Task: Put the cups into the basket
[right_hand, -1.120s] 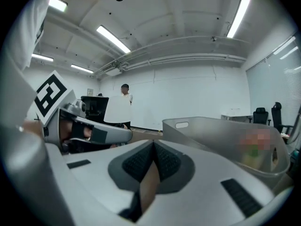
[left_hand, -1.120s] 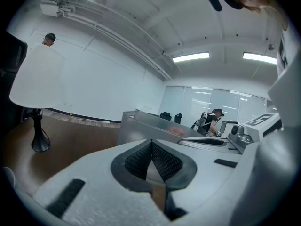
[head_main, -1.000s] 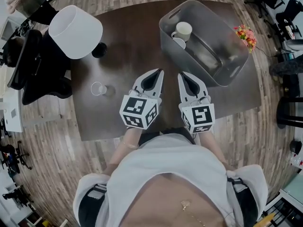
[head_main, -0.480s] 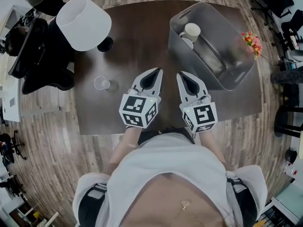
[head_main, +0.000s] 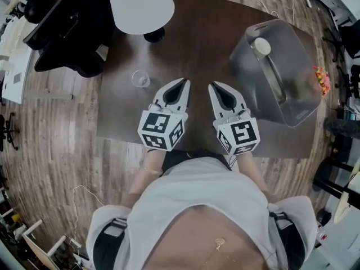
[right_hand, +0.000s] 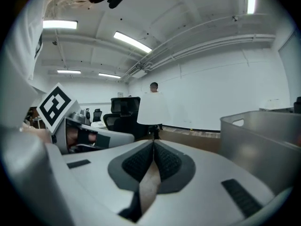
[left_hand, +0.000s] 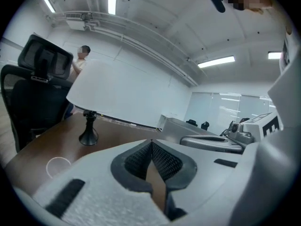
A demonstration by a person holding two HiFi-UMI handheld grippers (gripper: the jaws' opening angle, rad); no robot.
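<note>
**Operator:** Claws first?

**Annotator:** Your left gripper (head_main: 182, 83) was closed, pads meeting at the tips, nothing between them. Your right gripper (head_main: 214, 86) was the same: jaws together, empty. You held both low over the dark brown wooden table (head_main: 197, 38), side by side, left of the grey translucent plastic basket (head_main: 245, 72), the right one nearer to it.

**Operator:** Cups?

**Annotator:** One round white cup (head_main: 262, 46) sat inside the basket, at its far end. A small clear cup (head_main: 140, 79) stood upright on the table, well left of the basket and just past your left gripper on the side away from it. You weren't touching it.

**Operator:** Anything else?

**Annotator:** A lamp with a white drum shade and a black foot (head_main: 140, 4) stood on the table's far edge, left of the basket and beyond the clear cup. A black office chair (head_main: 73, 32) stood off the table, further left of the basket than the lamp.
</note>
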